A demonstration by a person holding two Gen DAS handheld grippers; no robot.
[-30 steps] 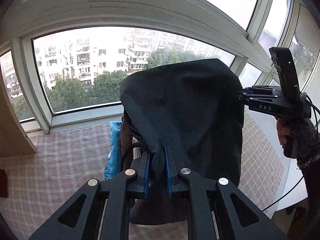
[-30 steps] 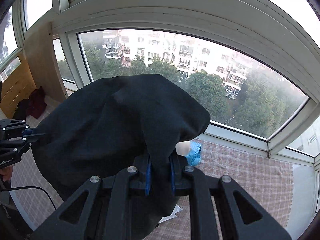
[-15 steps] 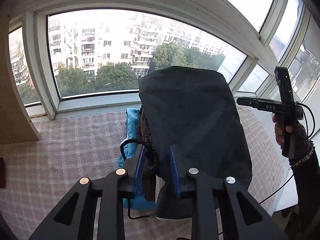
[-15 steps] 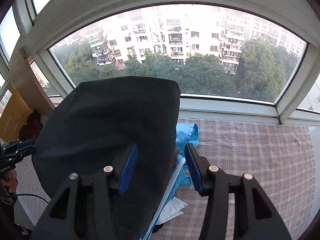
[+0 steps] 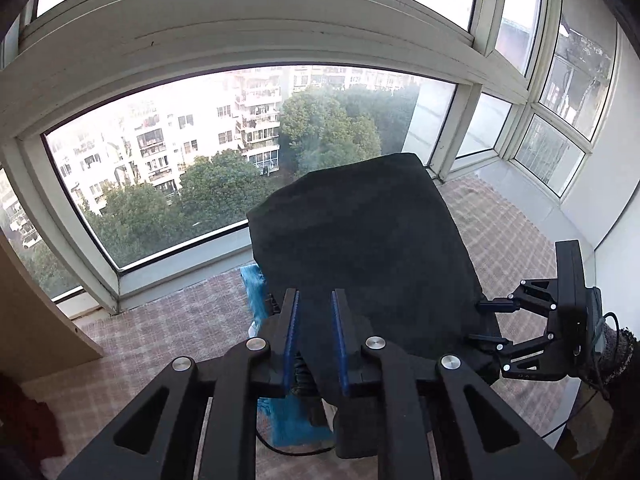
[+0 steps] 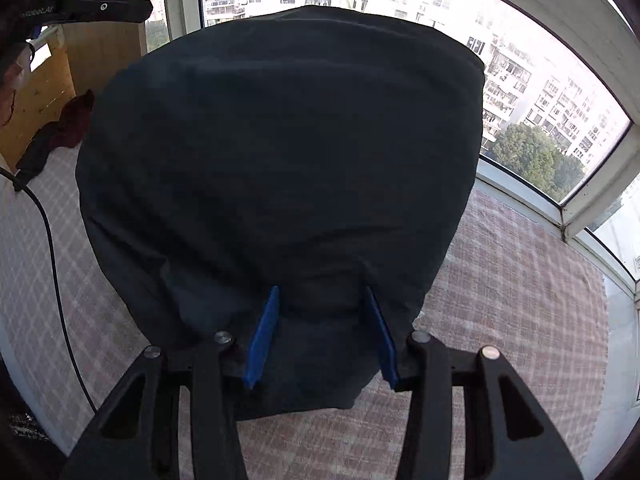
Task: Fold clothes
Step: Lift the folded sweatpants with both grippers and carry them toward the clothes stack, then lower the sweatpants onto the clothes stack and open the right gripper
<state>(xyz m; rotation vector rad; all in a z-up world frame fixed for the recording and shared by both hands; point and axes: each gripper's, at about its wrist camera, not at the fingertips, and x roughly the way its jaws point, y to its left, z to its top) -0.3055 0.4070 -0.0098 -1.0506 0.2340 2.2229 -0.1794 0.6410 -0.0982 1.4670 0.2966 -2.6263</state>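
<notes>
A black garment (image 5: 360, 240), folded into a thick pad, lies on a pile on the checked cloth. My left gripper (image 5: 315, 294) has the garment's near corner filling the gap between its blue pads, and its jaws are closing on it. In the right wrist view the black garment (image 6: 280, 160) fills most of the picture. My right gripper (image 6: 322, 292) stands wide with the garment's near edge between its jaws, which are closing. From the left wrist view, the right gripper (image 5: 486, 320) straddles the garment's right edge.
A blue garment (image 5: 256, 292) lies under the black one, with a dark cord beside it. A checked cloth (image 6: 520, 280) covers the sill below large windows. A wooden cabinet (image 6: 40, 92) and a dark red cloth (image 6: 76, 120) are at the left. A cable (image 6: 56, 264) hangs there.
The right gripper let go of the black garment, opened wide and dropped down to its right edge. The left gripper loosened, then narrowed again on its corner.
</notes>
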